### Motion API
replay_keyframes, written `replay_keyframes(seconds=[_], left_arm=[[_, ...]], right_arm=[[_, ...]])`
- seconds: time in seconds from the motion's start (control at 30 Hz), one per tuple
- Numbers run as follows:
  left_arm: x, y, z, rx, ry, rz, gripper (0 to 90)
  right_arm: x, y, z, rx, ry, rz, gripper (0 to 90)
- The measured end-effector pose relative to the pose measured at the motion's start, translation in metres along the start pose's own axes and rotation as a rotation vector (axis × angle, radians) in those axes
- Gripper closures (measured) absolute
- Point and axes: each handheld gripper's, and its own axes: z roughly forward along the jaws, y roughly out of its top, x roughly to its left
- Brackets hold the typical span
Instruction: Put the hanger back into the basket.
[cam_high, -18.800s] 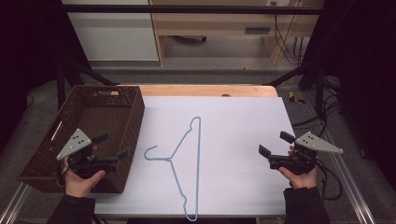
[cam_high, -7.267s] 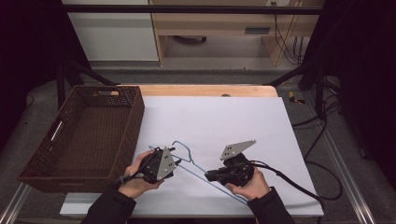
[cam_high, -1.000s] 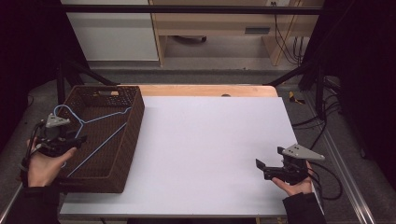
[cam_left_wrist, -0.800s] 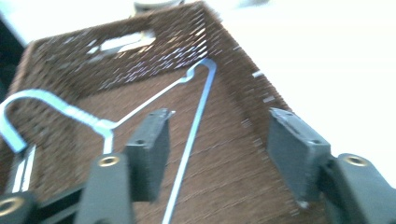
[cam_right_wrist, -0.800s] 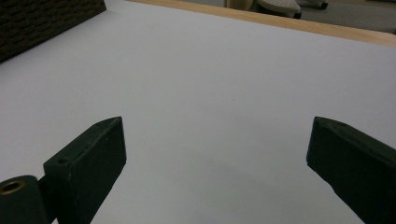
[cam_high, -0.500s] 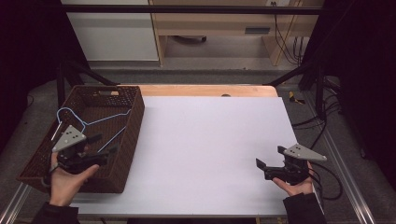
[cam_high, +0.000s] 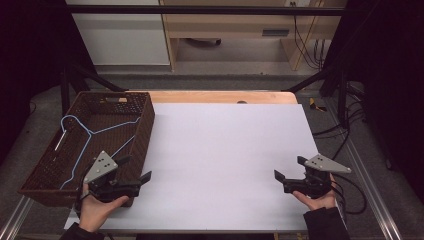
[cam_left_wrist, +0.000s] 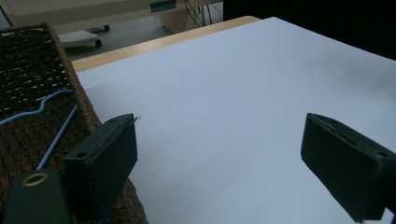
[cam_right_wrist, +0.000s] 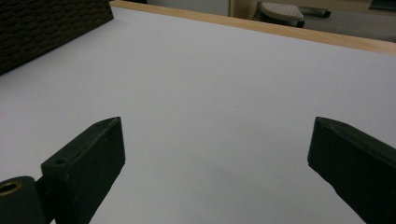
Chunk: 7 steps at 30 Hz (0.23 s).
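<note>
Inside the brown wicker basket (cam_high: 142, 107), a blue wire hanger (cam_high: 87, 137) is lying.
Both grippers are hovering empty over the white table (cam_high: 225, 150), the left gripper (cam_high: 137, 181) beside the basket's near corner and the right gripper (cam_high: 285, 181) well apart from it, jaws gaping wide on each.

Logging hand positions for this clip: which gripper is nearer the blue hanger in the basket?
Left. The left gripper sits at the basket's near right corner, beside the blue hanger lying inside. The right gripper is across the table near its right edge.
</note>
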Motion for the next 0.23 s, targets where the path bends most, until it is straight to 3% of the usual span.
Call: replay_keyframes(seconds=[0.23], left_arm=[[0.0008, -0.0090, 0.0074, 0.018, -0.011, -0.019, 9.6]], right_arm=[[-0.0004, 0.0002, -0.0008, -0.010, 0.005, 0.000, 4.7]])
